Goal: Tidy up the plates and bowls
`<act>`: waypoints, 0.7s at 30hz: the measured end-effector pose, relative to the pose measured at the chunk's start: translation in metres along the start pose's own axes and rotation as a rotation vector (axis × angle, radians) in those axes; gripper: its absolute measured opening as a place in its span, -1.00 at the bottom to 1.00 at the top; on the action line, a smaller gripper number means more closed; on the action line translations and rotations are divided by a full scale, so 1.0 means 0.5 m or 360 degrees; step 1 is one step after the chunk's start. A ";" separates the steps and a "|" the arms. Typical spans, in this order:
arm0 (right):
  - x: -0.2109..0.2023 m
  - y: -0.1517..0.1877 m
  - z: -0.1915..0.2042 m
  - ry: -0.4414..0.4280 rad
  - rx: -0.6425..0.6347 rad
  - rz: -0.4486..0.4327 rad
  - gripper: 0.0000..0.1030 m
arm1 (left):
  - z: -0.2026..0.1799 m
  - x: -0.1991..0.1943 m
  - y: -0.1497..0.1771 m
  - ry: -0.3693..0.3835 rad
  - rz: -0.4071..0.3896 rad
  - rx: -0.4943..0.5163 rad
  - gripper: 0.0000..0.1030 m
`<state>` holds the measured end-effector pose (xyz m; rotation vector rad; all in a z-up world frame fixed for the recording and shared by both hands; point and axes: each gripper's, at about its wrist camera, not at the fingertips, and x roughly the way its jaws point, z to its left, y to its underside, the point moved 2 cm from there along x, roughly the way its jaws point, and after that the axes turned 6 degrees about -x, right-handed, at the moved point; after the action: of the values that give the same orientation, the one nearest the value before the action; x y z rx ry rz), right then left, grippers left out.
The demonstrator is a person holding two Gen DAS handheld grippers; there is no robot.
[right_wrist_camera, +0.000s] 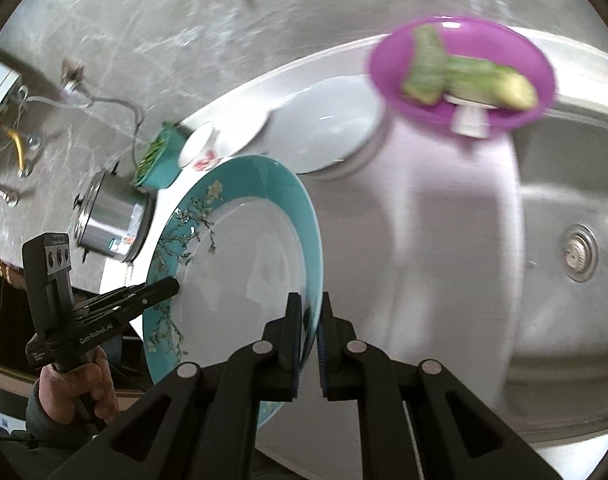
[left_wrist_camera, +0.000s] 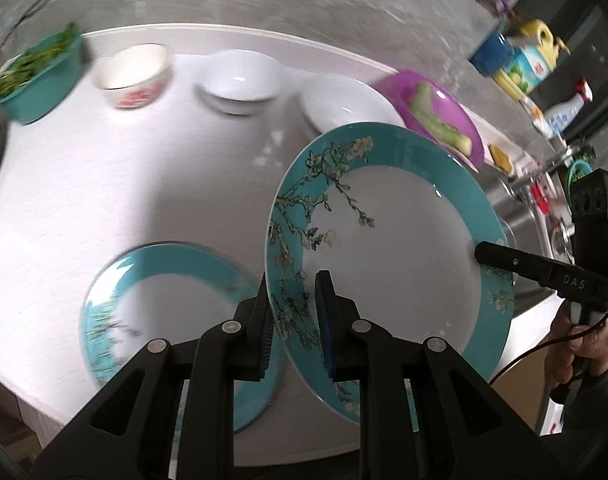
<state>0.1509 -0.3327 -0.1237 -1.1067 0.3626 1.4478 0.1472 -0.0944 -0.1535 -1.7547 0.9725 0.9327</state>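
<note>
Both black two-finger grippers are clamping the same teal-rimmed white plate with a blossom-branch pattern [left_wrist_camera: 388, 236], one on each side of it. Left gripper [left_wrist_camera: 294, 320] is pinching the near rim, its blue-faced pads nearly together with only the plate's edge between them. Right gripper [right_wrist_camera: 309, 334] is doing likewise on the opposite rim, jaws all but closed on the thin edge (in the left wrist view its finger is lying across the plate's far right rim). Plate is hanging tilted, clear of the white round tabletop [left_wrist_camera: 104, 184].

A second teal-rimmed plate of the same pattern [left_wrist_camera: 160, 312] is lying flat on the table, below and left of the held one, blurred.

Along the far edge, left to right: a teal tub of chopped greens [left_wrist_camera: 40, 76], a white bowl with red flowers [left_wrist_camera: 132, 76], a plain white bowl [left_wrist_camera: 238, 80], a plain white plate [left_wrist_camera: 344, 104], and a purple plate carrying pale green vegetable pieces [left_wrist_camera: 436, 112].

A person's hand [right_wrist_camera: 76, 390] is gripping the left tool's handle. Beside the table a stainless steel sink [right_wrist_camera: 576, 208] is showing its drain.
</note>
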 end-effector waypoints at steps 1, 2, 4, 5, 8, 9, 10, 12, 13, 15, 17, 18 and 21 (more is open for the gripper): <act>0.009 -0.001 0.019 -0.0006 -0.0017 0.0006 -0.82 | 0.028 -0.017 0.001 -0.0008 -0.0015 -0.0013 -0.67; 0.018 -0.003 0.039 -0.0014 -0.0033 0.0010 -0.82 | 0.053 -0.035 0.004 -0.0017 -0.0033 -0.0030 -0.67; 0.042 -0.006 0.088 -0.0036 -0.0071 0.0024 -0.81 | 0.104 -0.063 0.005 -0.0031 -0.0060 -0.0059 -0.67; 0.052 -0.006 0.107 -0.0044 -0.0089 0.0032 -0.81 | 0.133 -0.078 0.009 -0.0039 -0.0074 -0.0075 -0.67; 0.091 -0.008 0.167 -0.0065 -0.0143 0.0066 -0.80 | 0.213 -0.108 0.022 -0.0061 -0.0093 -0.0124 -0.67; 0.109 -0.010 0.189 -0.0073 -0.0162 0.0083 -0.80 | 0.242 -0.115 0.029 -0.0072 -0.0090 -0.0143 -0.67; 0.121 -0.011 0.203 -0.0078 -0.0171 0.0095 -0.80 | 0.262 -0.120 0.037 -0.0079 -0.0091 -0.0157 -0.67; 0.150 -0.009 0.238 -0.0081 -0.0200 0.0117 -0.80 | 0.308 -0.127 0.058 -0.0103 -0.0083 -0.0173 -0.67; 0.162 -0.009 0.248 -0.0081 -0.0210 0.0123 -0.80 | 0.329 -0.128 0.068 -0.0106 -0.0078 -0.0182 -0.67; 0.189 -0.004 0.265 -0.0069 -0.0219 0.0140 -0.80 | 0.362 -0.119 0.082 -0.0108 -0.0063 -0.0185 -0.67; 0.212 0.002 0.272 -0.0054 -0.0215 0.0154 -0.80 | 0.388 -0.105 0.091 -0.0111 -0.0046 -0.0181 -0.67; 0.223 0.010 0.271 -0.0036 -0.0209 0.0160 -0.80 | 0.399 -0.097 0.098 -0.0111 -0.0036 -0.0170 -0.67; 0.249 0.024 0.269 0.0015 -0.0194 0.0174 -0.80 | 0.408 -0.068 0.107 -0.0105 -0.0003 -0.0156 -0.66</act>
<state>0.1064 -0.1579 -0.1591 -1.2072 0.3497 1.5790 0.0485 0.0876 -0.2058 -1.7942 0.8957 1.0462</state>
